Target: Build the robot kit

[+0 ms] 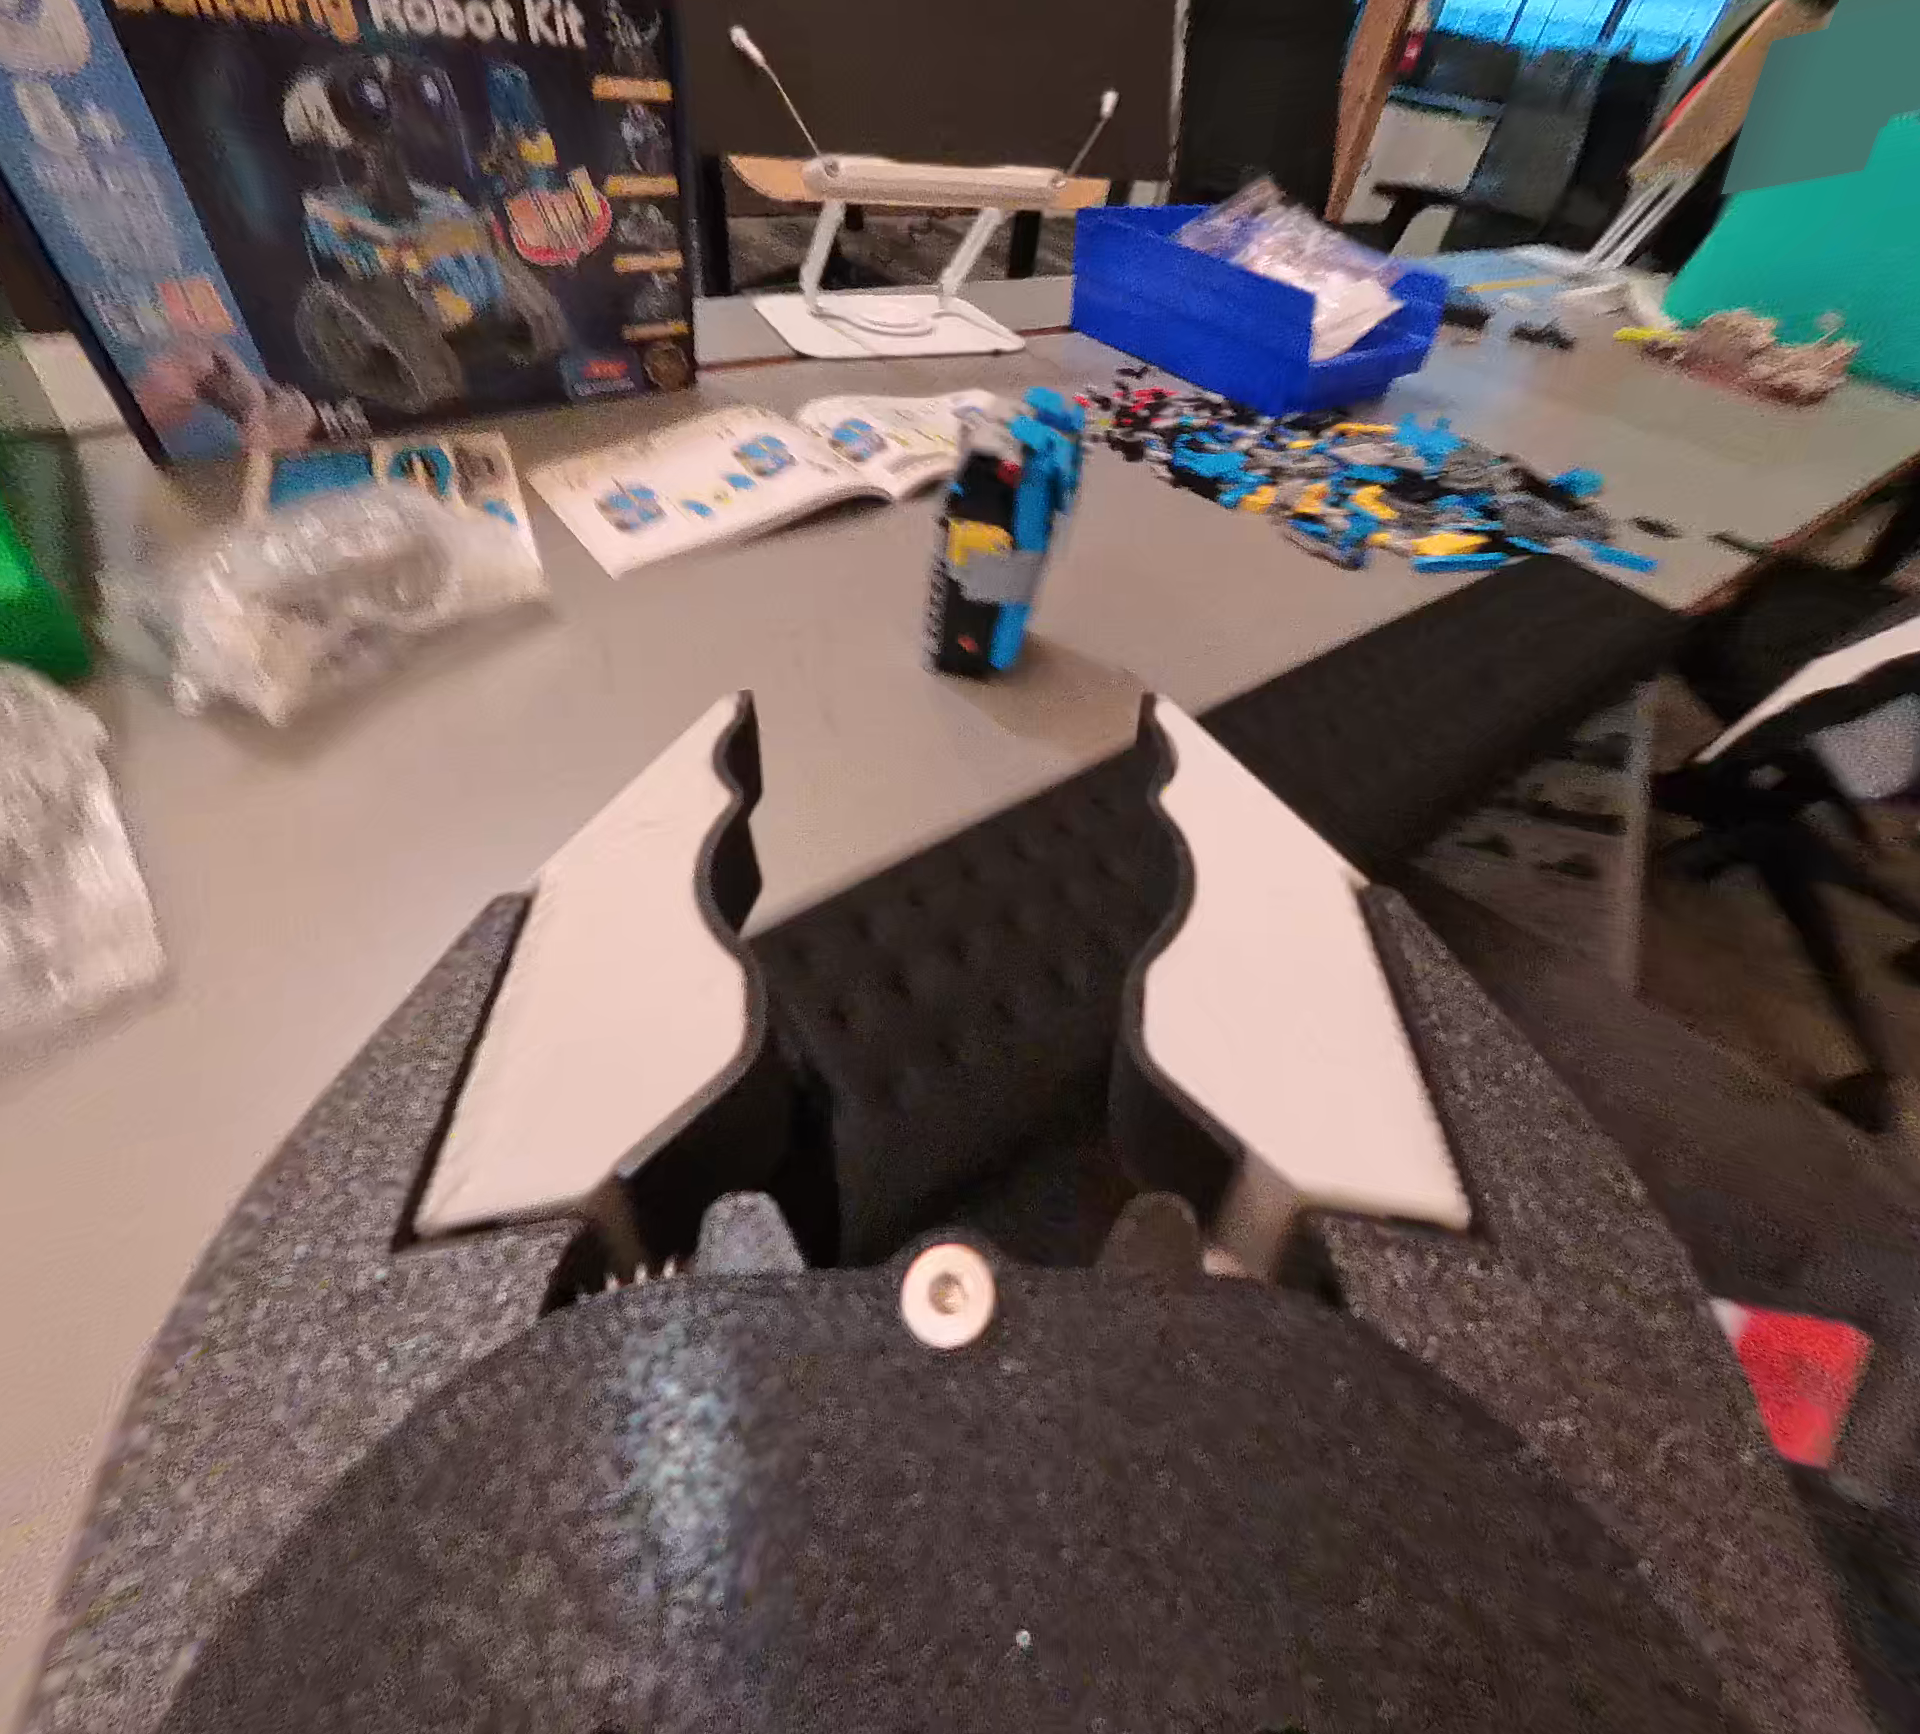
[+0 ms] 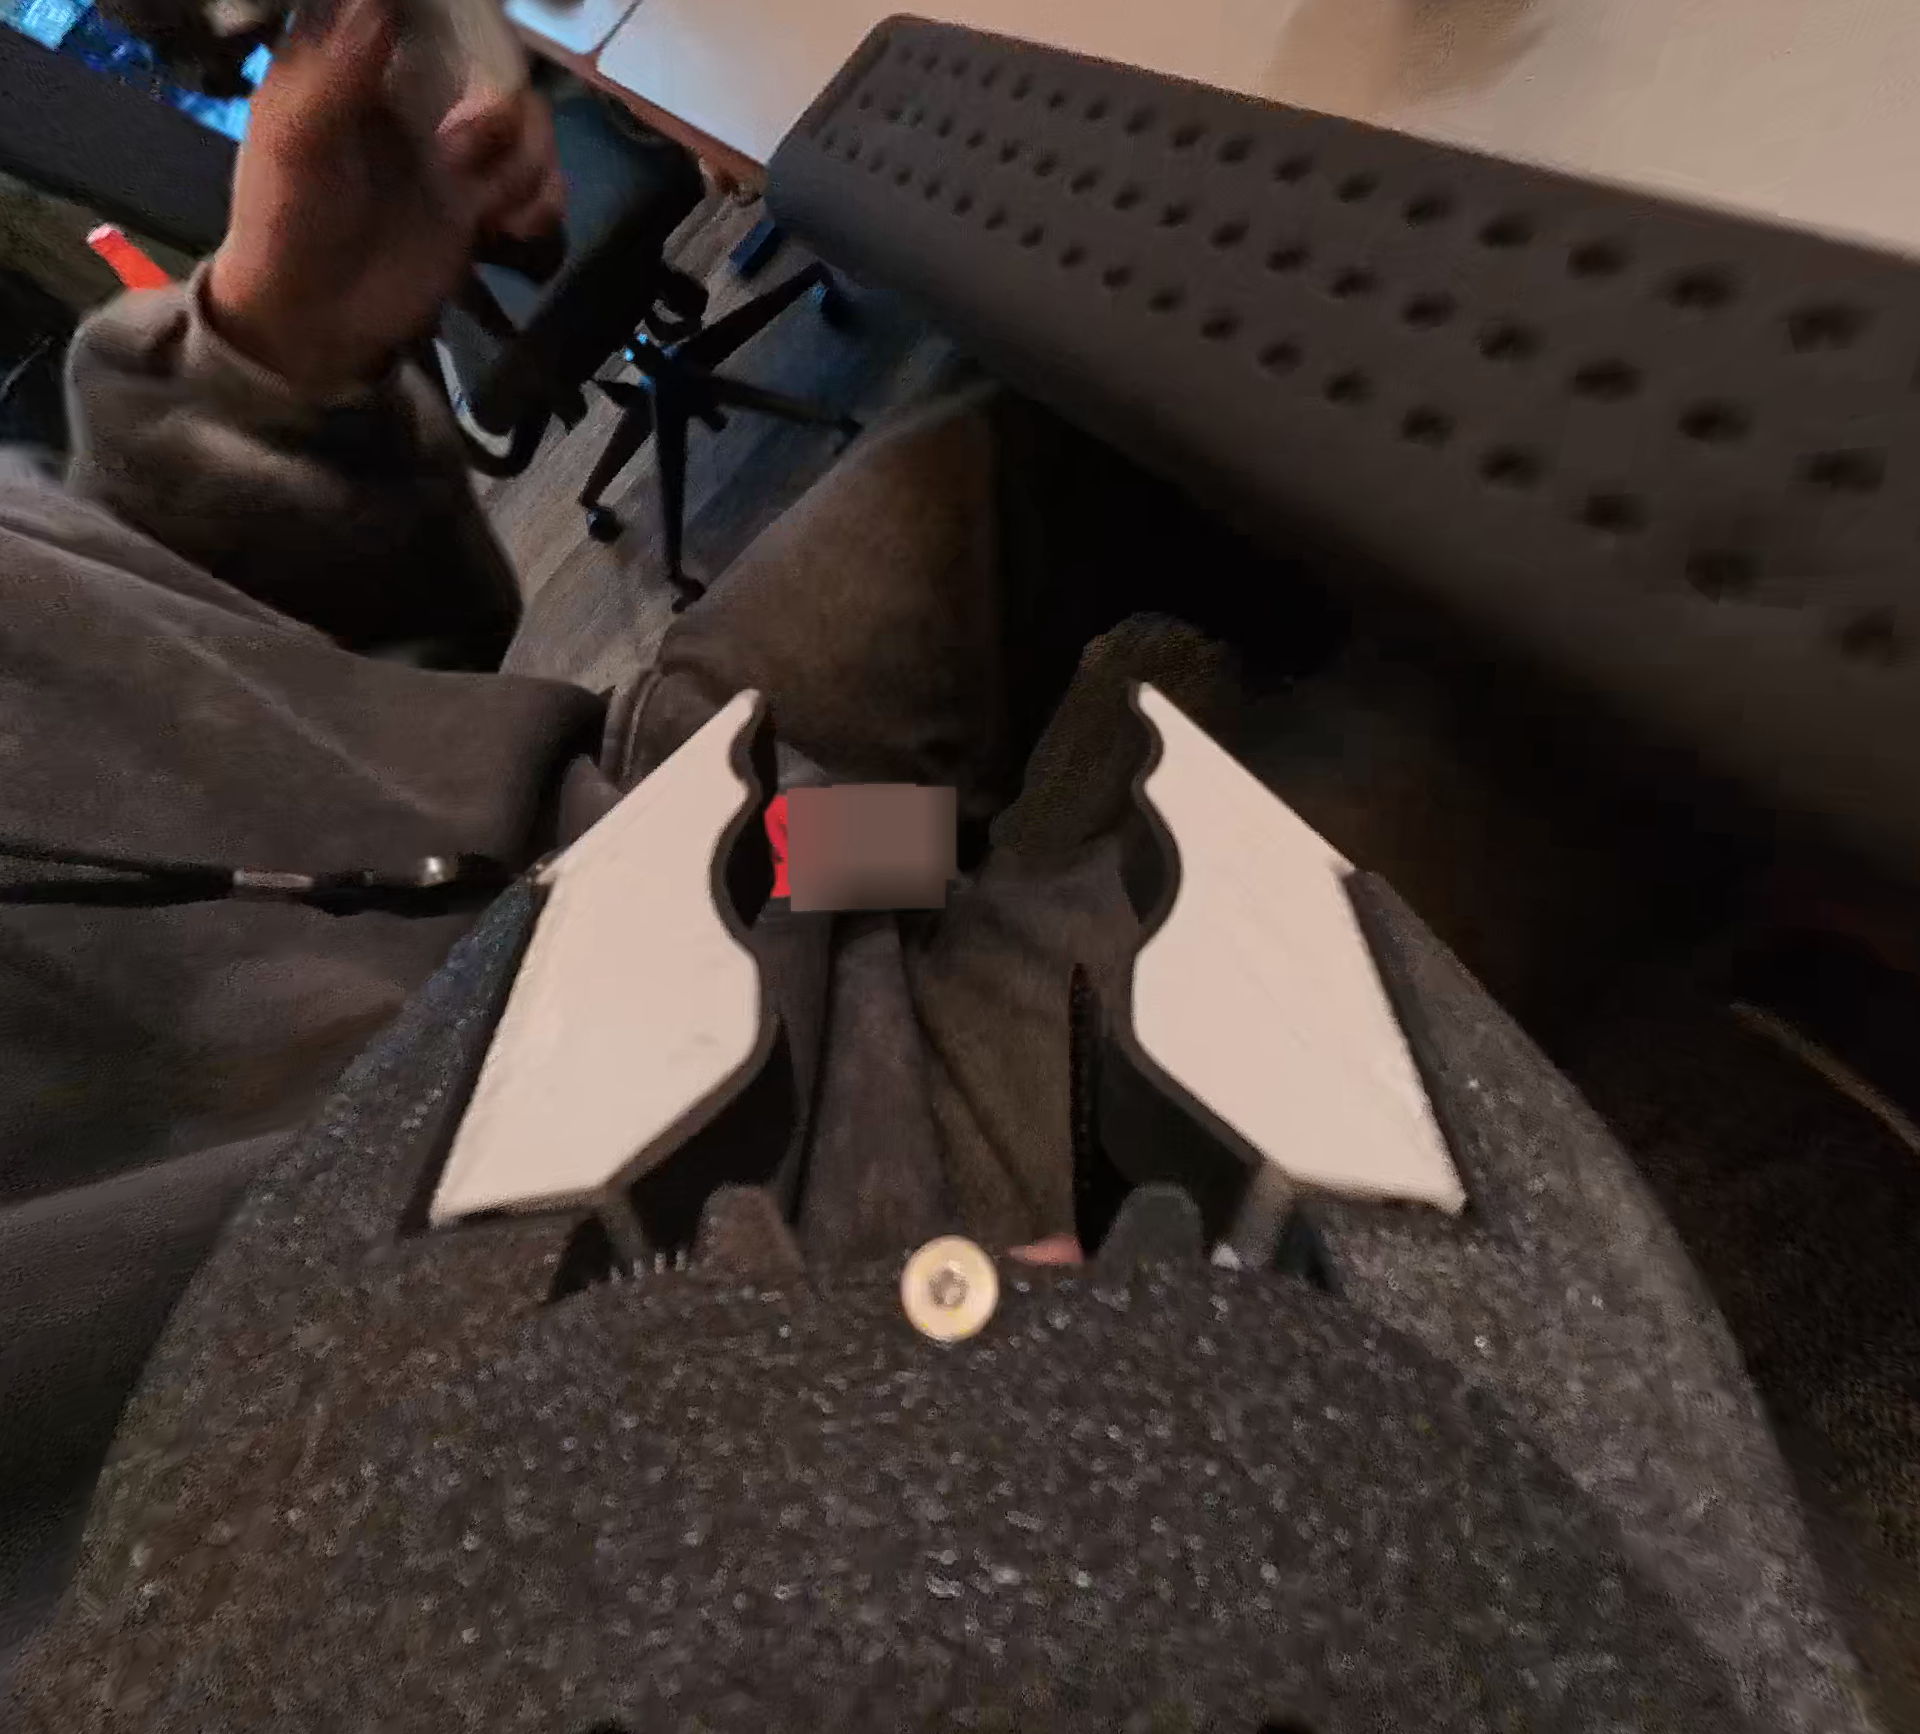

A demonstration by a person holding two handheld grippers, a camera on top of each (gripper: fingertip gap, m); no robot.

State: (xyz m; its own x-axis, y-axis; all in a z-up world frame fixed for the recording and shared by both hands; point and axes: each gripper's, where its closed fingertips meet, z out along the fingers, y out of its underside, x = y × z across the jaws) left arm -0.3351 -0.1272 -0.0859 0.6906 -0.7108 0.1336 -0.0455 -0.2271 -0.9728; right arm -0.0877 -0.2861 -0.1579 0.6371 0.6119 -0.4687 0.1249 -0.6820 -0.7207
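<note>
Grey table (image 1: 436, 853) w/ brick model (image 1: 997, 541), kit box (image 1: 395, 178); left gripper (image 1: 948, 708) & right gripper (image 2: 948, 708) both agape, empty

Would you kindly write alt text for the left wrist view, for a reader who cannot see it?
Open, empty tongs hover over the near edge of a grey table, aimed at an upright blue-and-black brick model. Behind it lie loose bricks, an open booklet, a blue bin and a kit box.
</note>
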